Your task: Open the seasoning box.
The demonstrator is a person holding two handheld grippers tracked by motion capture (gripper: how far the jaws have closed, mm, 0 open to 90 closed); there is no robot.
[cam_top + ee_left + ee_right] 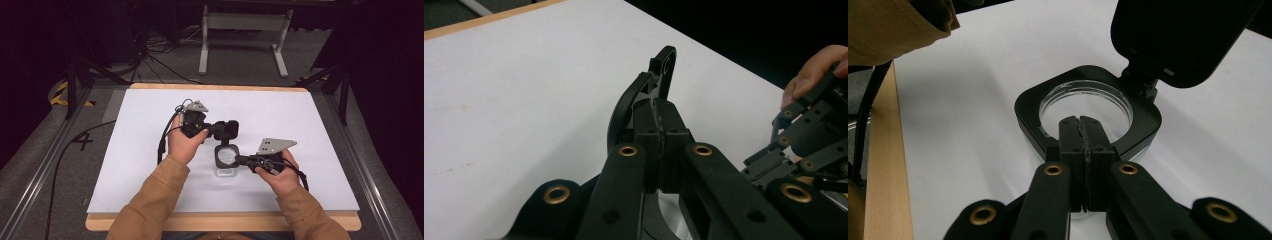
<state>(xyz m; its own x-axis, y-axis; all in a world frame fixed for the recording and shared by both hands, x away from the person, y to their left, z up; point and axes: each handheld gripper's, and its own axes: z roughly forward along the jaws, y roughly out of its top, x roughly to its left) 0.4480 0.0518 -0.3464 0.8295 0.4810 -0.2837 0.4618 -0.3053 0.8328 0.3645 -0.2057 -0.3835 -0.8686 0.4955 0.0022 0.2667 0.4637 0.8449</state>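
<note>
I hold the left claw (216, 129) in my left hand (184, 143), its jaws pointing to my right and pressed together on a thin black edge. My right hand (280, 172) grips the right claw (240, 160), just below and right of the left claw, aimed leftward toward it; its jaws are closed too, pinching a black rim. Both forearms, in tan sleeves (150, 205), angle inward, so the claws nearly meet.

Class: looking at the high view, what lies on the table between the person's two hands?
A clear container with a black rim and an open black lid, seen in the high view.
</note>
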